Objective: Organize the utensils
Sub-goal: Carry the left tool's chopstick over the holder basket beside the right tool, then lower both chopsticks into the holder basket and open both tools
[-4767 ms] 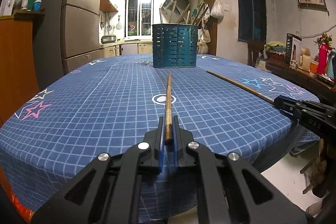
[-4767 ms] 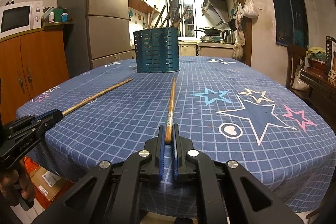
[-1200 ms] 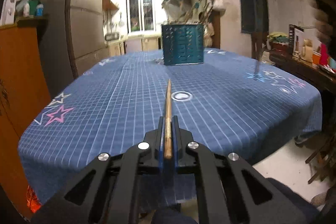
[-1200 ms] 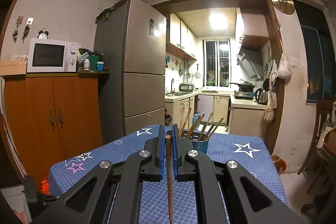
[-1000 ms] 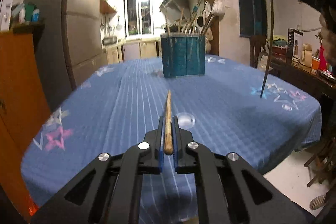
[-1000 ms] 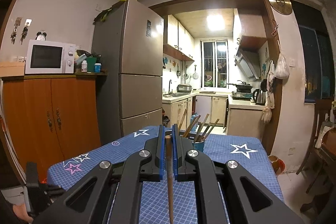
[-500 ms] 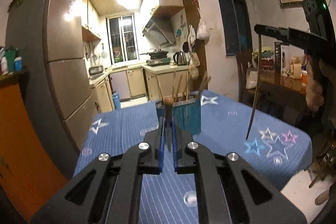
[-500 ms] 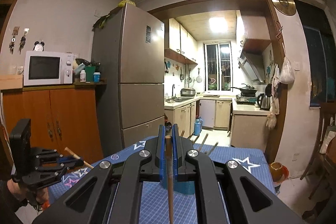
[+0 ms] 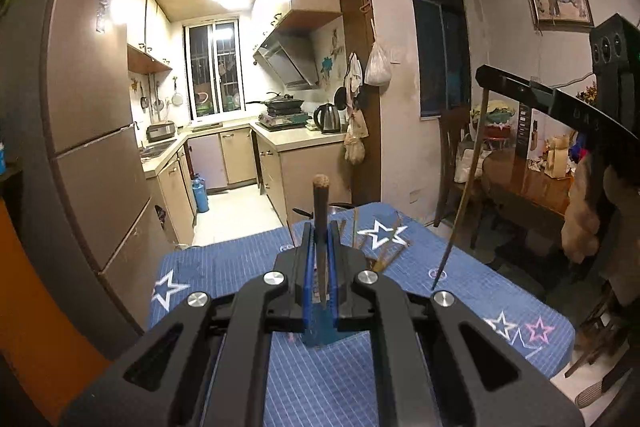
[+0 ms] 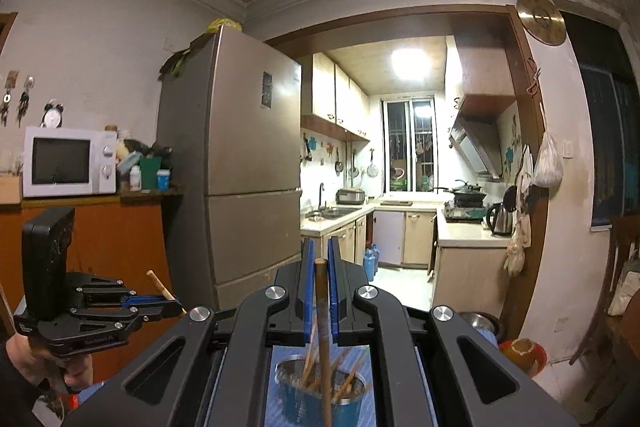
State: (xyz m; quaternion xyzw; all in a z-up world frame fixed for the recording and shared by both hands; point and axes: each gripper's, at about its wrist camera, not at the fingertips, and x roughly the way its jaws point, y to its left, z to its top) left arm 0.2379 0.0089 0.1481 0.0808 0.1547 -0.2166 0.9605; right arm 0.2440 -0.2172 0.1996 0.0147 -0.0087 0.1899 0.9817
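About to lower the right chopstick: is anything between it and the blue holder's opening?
Nothing outside blocks it. The right chopstick hangs directly over the blue holder; only the chopsticks already inside crowd the opening.

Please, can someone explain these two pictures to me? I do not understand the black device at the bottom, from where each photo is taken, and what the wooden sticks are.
No robot here: a person holds a handheld gripper in each hand, and each carries a wide-angle camera looking along its jaws. In the left camera's picture the left gripper is shut on a wooden chopstick; the right gripper shows beside it, its chopstick hanging down. The right camera's picture shows that stick above the blue utensil holder, which stands on the blue star tablecloth and already holds chopsticks.
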